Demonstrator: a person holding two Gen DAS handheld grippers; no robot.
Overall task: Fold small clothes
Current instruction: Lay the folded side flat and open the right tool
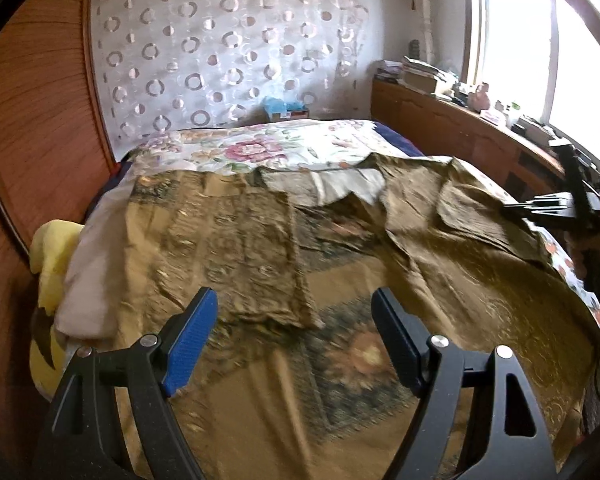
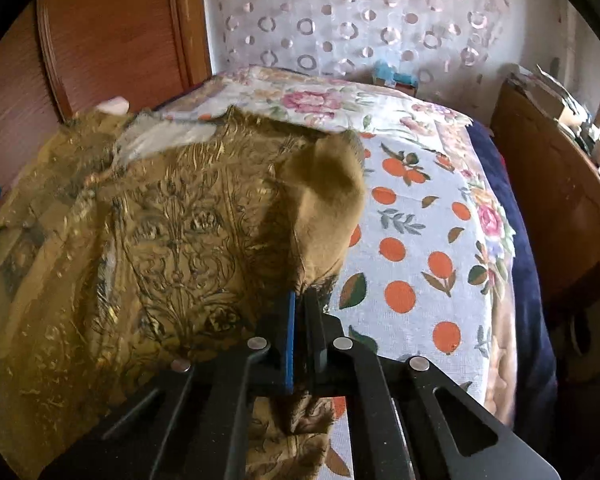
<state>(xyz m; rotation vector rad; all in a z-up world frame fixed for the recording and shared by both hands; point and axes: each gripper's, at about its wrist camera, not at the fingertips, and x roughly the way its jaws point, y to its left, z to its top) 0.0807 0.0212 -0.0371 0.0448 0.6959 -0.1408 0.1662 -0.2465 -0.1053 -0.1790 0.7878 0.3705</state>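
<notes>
An olive-gold brocade garment (image 1: 240, 240) lies spread across the bed, with a sleeve flat on the left and pale lining showing at its neck. My left gripper (image 1: 294, 294) hovers open over its lower middle, blue pads wide apart with nothing between them. My right gripper (image 2: 301, 292) is shut on the garment's right edge (image 2: 324, 200), which is lifted and curls over the patterned body (image 2: 172, 232). The left wrist view shows that right gripper (image 1: 556, 208) at the garment's far right side.
A floral sheet (image 1: 260, 148) and an orange-print sheet (image 2: 412, 248) cover the bed. A wooden wardrobe (image 1: 40, 120) stands on the left, a wooden cabinet (image 1: 440, 120) with books under the window on the right. A yellow soft thing (image 1: 50, 256) sits by the bed's left edge.
</notes>
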